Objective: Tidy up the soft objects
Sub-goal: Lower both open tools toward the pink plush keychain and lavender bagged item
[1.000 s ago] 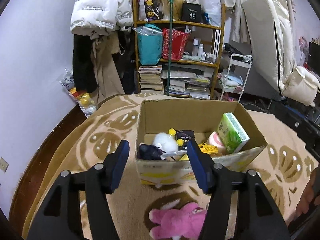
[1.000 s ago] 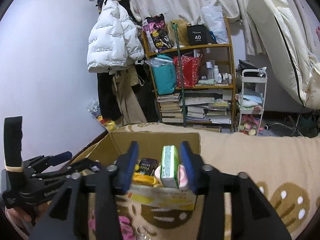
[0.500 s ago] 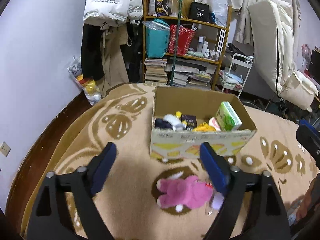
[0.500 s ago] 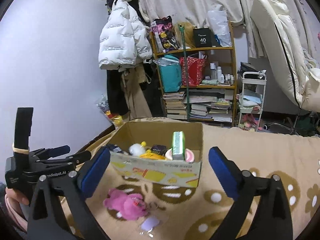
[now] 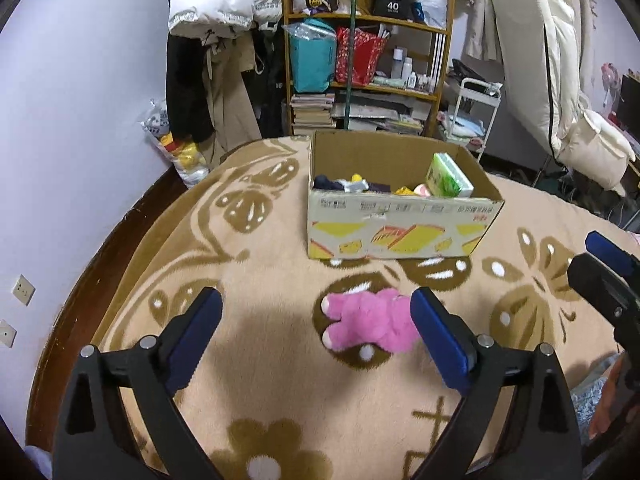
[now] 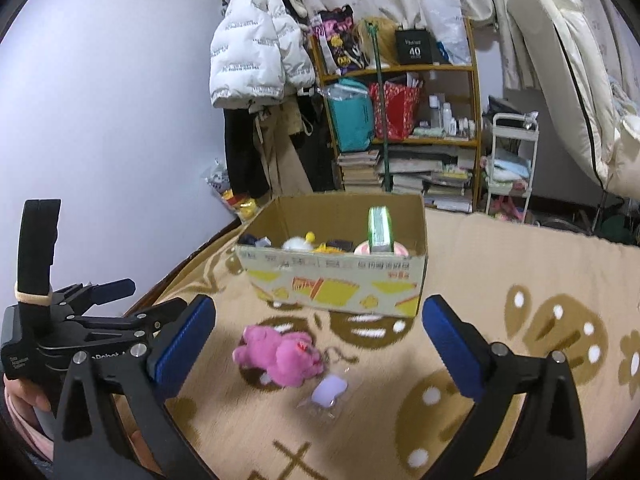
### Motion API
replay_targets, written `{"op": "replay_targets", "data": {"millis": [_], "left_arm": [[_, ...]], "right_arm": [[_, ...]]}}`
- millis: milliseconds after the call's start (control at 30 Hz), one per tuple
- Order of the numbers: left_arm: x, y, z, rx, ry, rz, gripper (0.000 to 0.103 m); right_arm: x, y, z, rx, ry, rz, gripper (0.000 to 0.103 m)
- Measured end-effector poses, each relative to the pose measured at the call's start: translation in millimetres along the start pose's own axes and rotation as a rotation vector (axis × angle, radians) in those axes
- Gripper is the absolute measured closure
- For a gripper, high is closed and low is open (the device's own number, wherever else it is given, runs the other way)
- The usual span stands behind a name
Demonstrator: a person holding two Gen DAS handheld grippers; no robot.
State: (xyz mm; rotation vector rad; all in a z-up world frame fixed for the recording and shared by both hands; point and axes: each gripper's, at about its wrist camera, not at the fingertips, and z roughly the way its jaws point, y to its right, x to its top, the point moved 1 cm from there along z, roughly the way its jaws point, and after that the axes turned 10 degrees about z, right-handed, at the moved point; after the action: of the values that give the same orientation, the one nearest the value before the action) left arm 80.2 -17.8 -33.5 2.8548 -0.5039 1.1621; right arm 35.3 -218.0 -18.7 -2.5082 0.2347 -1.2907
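L gripper (image 5: pixel 316 332) jaws just spread wide, nothing btwn pads; pink plush (image 5: pixel 370 324) lies on blanket (image 5: pixel 260 380) just ahead, hard by its R finger, long axis crosswise. R gripper (image 6: pixel 318 346) also gaping, empty, plush ahead-left; L seems nearer. Cardboard box (image 5: pixel 400 224) beyond

You see a fuzzy, matt blanket (image 5: pixel 280 392) under everything, beige pile with brown patterning. The pink plush toy (image 5: pixel 370 326) at centre is shaggy cloth. Above it, the box (image 5: pixel 400 226) is matt corrugated cardboard with printed yellow panels. In the right wrist view, a small lilac item (image 6: pixel 329 390) sits in clear, glossy plastic wrap. Your gripper arms look like matt black plastic, with ribbed blue pads (image 5: pixel 440 338).
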Motion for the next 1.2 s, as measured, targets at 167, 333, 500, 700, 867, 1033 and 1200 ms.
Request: {"op": "replay_targets", "data": {"millis": [167,333,500,700,867,1033,1200], "left_arm": [[-2.3,-5.6,14.6,-0.061,-0.034,-0.032,0.009],[-1.1,-4.8,30.7,-0.06,-0.07,-0.027,0.009],[-0.1,1.3,47.5,-0.06,-0.109,-0.002,0.009],[-2.0,2.6,72.5,-0.093,-0.15,-0.013,0.009],[-4.1,2.0,92.8,-0.122,-0.191,-0.038,0.009],[-6.0,10.3,107.1,-0.128,-0.228,-0.009,0.009],[-8.5,23.0,117.5,-0.139,-0.256,0.033,0.009]], "right_arm": [[-10.2,6.5,11.1,-0.019,-0.021,0.018,0.0],[-18.1,17.2,32.2,-0.041,-0.088,0.049,0.0],[-24.8,26.1,54.3,-0.086,-0.159,0.07,0.0],[-39.2,37.9,83.9,-0.114,-0.271,0.101,0.0],[-54.7,41.6,108.5,-0.14,-0.363,0.095,0.0],[-65.0,43.6,124.1,-0.152,-0.418,0.088,0.0],[-74.7,45.5,136.7,-0.179,-0.464,0.078,0.0]]}}
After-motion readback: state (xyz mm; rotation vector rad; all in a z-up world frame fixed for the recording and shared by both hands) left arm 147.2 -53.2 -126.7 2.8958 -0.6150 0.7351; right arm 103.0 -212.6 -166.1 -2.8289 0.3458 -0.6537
